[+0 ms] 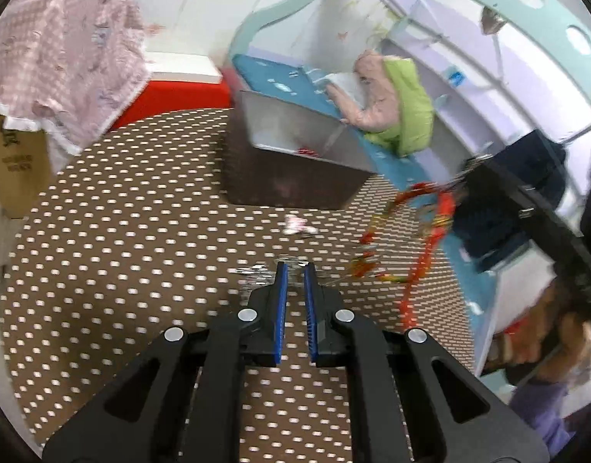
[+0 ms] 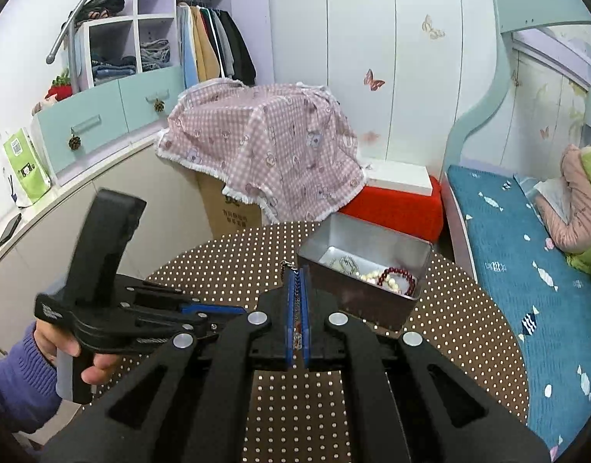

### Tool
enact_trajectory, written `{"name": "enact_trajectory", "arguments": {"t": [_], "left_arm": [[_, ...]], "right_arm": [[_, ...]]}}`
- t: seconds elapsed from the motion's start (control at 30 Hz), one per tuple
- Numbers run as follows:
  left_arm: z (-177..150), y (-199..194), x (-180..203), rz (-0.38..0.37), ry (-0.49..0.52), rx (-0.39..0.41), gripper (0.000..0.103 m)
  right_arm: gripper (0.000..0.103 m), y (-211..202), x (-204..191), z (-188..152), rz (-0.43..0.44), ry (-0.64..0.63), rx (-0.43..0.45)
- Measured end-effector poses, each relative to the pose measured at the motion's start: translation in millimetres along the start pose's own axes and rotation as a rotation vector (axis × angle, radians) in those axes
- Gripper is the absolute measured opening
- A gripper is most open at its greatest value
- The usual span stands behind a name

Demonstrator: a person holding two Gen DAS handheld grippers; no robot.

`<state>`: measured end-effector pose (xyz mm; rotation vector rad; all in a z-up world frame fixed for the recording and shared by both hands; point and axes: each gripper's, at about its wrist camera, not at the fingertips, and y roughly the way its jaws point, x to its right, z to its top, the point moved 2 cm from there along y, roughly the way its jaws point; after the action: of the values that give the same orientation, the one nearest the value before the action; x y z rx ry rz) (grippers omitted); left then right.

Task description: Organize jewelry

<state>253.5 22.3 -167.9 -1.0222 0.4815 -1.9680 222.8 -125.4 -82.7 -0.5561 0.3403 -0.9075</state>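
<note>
Right gripper (image 2: 296, 270) clamps a chain (image 2: 295, 308) between its fingers, tin (image 2: 357, 297) just beyond; left gripper (image 1: 295, 266) nearly closed, empty.

Both views are fisheye cameras riding just behind a pair of fingers, looking forward and downward along them. The left wrist view sits close over the dotted desk (image 1: 121, 231), its fingers (image 1: 281, 301) low in the middle of the frame, and faces the metal box (image 1: 295, 142) ahead of the fingers and the bed (image 1: 392, 162) beyond to their right. The right wrist view looks from higher up, over its fingers (image 2: 291, 308), toward the wardrobe wall (image 2: 372, 58). Both share the desk, the metal box (image 2: 372, 239), the checked cloth (image 1: 63, 58) (image 2: 276, 146) and the bed (image 2: 507, 250); each also catches the other tool to the side of its fingers.
</note>
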Motion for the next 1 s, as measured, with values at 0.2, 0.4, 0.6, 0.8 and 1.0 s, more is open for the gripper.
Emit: {"name": "enact_trajectory", "arguments": {"t": [0.2,0.4,0.6,0.8,1.0], "left_arm": [[-5,-17,22,-0.068,0.103,0.09,0.04],[-13,-18,47,-0.101,0.208,0.119,0.054],[-15,6,71,0.031,0.306,0.1,0.054],[-10,17,63,0.106,0.294,0.094,0.022],[-6,8,49,0.142,0.286,0.112,0.006]], "right_arm": [[0.002,6,1,-6,0.006,0.015,-0.019],[0.002,11,0,-7,0.007,0.023,-0.034],[0.002,13,-3,-10,0.014,0.034,-0.047],[0.002,8,-3,-15,0.018,0.034,-0.05],[0.002,4,6,-21,0.014,0.059,-0.049]]}}
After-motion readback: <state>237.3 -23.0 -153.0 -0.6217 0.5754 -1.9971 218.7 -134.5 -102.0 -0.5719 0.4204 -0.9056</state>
